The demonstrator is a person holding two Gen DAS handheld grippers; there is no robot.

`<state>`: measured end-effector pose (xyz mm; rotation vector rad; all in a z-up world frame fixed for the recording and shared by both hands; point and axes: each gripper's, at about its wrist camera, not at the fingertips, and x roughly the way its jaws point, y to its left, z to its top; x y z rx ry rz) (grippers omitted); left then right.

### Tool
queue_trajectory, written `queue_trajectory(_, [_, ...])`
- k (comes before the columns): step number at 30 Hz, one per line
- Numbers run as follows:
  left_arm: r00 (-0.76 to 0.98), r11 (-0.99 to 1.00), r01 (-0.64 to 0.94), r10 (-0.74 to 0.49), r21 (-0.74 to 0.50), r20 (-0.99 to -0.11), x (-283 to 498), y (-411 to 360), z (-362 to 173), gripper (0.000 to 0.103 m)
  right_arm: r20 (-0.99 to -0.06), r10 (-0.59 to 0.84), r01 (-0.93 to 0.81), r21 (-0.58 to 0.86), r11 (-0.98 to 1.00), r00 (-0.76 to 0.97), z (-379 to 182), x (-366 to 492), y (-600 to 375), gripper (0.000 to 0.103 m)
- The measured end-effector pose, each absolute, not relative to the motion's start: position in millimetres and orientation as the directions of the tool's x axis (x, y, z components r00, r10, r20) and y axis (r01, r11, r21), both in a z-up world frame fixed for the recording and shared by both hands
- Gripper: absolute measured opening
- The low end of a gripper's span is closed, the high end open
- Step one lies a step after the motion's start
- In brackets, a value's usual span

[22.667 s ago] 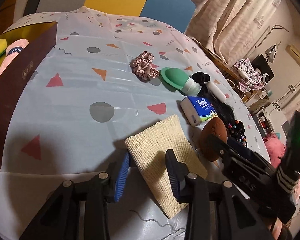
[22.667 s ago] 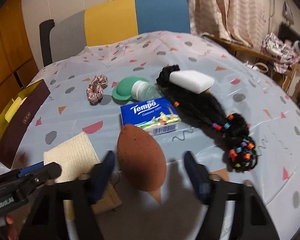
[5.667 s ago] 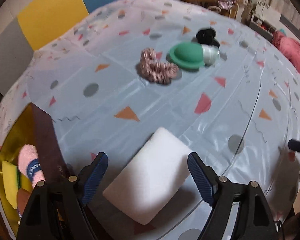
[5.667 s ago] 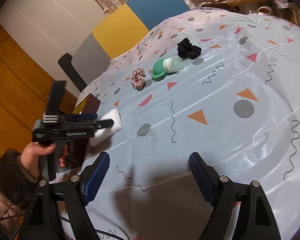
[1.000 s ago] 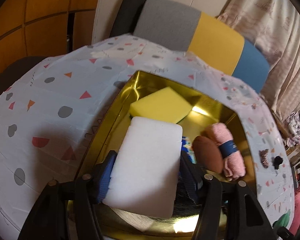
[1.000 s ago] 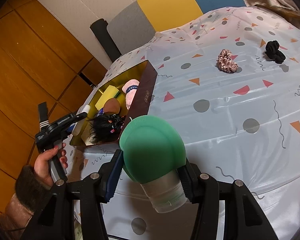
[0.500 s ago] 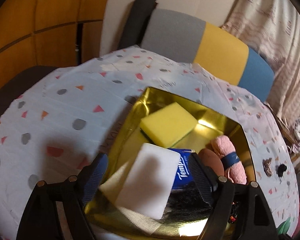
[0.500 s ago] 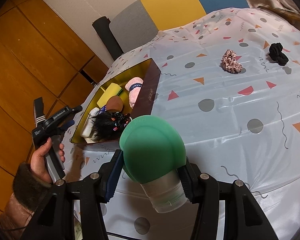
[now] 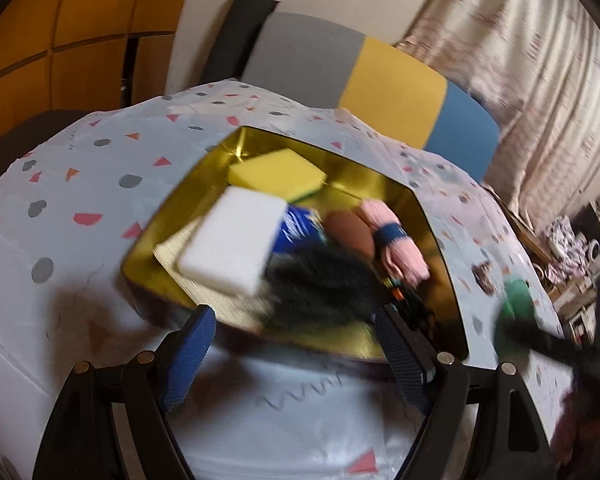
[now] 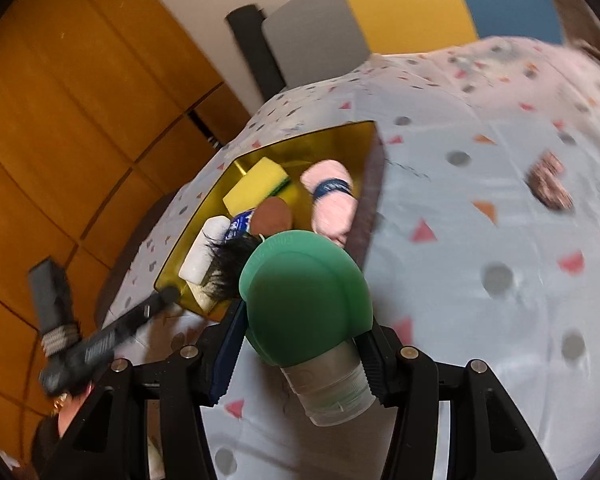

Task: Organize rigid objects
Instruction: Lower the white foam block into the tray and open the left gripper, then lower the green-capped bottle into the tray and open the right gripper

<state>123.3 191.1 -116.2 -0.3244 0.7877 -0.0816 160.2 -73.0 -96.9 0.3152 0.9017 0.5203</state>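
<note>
A gold-lined box [image 9: 424,216] sits on the patterned tablecloth. In it lie a white sponge block [image 9: 232,240], a yellow sponge [image 9: 276,174], a blue tissue pack [image 9: 296,228], a brown egg-shaped sponge [image 9: 350,232], a pink roll [image 9: 396,240] and a black hairpiece [image 9: 320,288]. My left gripper [image 9: 296,356] is open and empty, just in front of the box. My right gripper [image 10: 300,344] is shut on a green-capped bottle [image 10: 308,292], held just short of the box [image 10: 364,136]. The bottle [image 9: 516,312] also shows at right in the left wrist view.
A pink scrunchie [image 10: 550,184] lies on the cloth to the right, also in the left wrist view [image 9: 484,276]. A grey, yellow and blue chair back [image 9: 380,88] stands behind the table. Wooden panels [image 10: 60,120] are at left.
My left gripper let go of the white sponge block in the box, opened and pulled back. My right gripper carried the green-capped bottle closer to the box.
</note>
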Motion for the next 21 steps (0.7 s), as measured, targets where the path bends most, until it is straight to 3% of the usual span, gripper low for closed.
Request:
queue_trajectory(12, [0.735,0.955,0.012,-0.209,-0.297,-0.644,85,180,-118,0.083,-0.741,0.530,-0.352,0.408,0.843,0.412,-91,285,10,0.055])
queue_trajectory(21, [0.750,0.947,-0.079,-0.149,-0.310,-0.644,73,218,-119,0.083,-0.762,0.494,-0.268,0.417,0.869,0.417,-112,341,38,0.058])
